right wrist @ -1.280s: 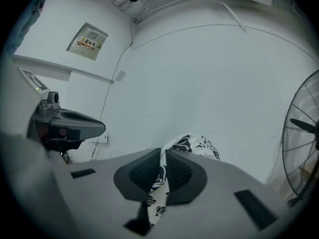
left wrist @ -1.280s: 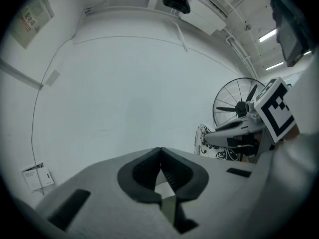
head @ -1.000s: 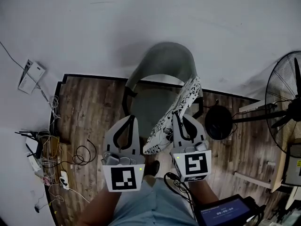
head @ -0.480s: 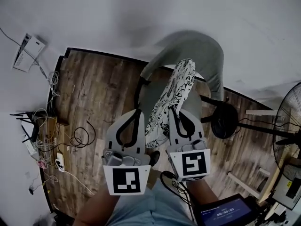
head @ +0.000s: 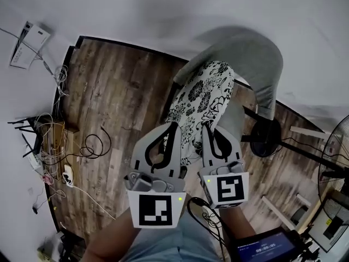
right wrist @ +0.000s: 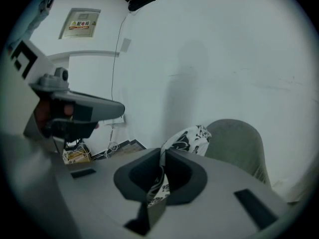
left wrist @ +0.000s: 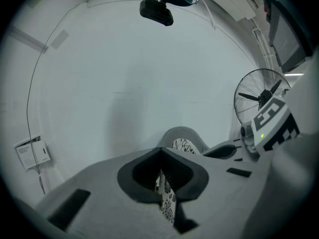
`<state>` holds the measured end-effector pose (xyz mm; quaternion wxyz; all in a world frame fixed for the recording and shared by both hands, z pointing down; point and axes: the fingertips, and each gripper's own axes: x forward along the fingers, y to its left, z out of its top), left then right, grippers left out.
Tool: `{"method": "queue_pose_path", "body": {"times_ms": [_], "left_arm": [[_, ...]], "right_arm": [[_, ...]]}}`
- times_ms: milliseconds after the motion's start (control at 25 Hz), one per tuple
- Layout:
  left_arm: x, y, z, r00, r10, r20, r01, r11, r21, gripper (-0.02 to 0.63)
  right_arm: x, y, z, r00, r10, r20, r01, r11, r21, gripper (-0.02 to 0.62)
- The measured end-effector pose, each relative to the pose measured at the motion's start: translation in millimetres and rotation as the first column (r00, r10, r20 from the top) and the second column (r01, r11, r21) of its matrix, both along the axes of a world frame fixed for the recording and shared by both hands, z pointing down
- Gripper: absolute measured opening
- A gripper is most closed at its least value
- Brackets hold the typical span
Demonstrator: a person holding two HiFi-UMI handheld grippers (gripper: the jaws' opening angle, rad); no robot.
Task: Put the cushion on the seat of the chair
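Over the seat of the grey chair, just beyond both claws: item one, the cushion, white with black flowers. It is now showing its printed face upward and stretching from my claws toward the backrest. Half a second ago it was standing edge-on between the claws, and a second ago it was leaning against the right armrest. I am reading that change as the cushion being swung from upright to flat, so the laying-down step is well along. Whether its underside is already touching the seat I cannot tell, since the cushion is hiding the seat from above. Item two, my left claw: it is clamping the near edge of the cushion, with patterned fabric pinched between its closed jaws. A second ago it was hanging apart from the cushion. Item three, my right claw: it is gripping the same near edge just to the right, jaws pressed together on the fabric. Pose: both claws are sitting side by side, marker cubes facing me and jaws pointing away and downward at the chair. My forearms are coming in from the near side. Item four, surroundings: a fan is standing well apart at the right, and loose cables are lying on the wooden floor at the left.
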<state>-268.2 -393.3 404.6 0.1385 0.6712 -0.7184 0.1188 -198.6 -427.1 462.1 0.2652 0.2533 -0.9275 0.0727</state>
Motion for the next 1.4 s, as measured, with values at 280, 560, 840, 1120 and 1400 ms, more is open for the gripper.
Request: {"method": "queue_pose_path", "body": {"times_ms": [280, 560, 840, 1120, 1400], "left_arm": [[4.3, -11.3, 19.5, 0.998, 0.059, -0.006, -0.059, 0.998, -0.014, 0.009], [20.3, -23.4, 24.6, 0.993, 0.116, -0.011, -0.116, 0.993, -0.023, 0.009], [44.6, -36.0, 35.7, 0.983, 0.181, -0.015, -0.182, 0.982, -0.046, 0.009], [83.5, -47.1, 50.4, 0.962, 0.271, -0.028, -0.272, 0.96, -0.073, 0.009], [114.8, -56.4, 70.5, 0.944, 0.328, -0.042, -0.33, 0.939, -0.092, 0.009]], "right_arm": [[14.8, -11.9, 54.5, 0.996, 0.044, -0.075, -0.045, 0.999, -0.017, 0.018], [35.0, -25.2, 69.4, 0.99, 0.092, -0.104, -0.096, 0.995, -0.035, 0.02], [66.0, -33.7, 90.8, 0.979, 0.169, -0.118, -0.178, 0.982, -0.069, 0.021], [116.3, -40.3, 118.9, 0.954, 0.262, -0.146, -0.276, 0.957, -0.093, 0.024], [157.7, -48.5, 145.8, 0.932, 0.325, -0.161, -0.343, 0.934, -0.097, 0.026]]}}
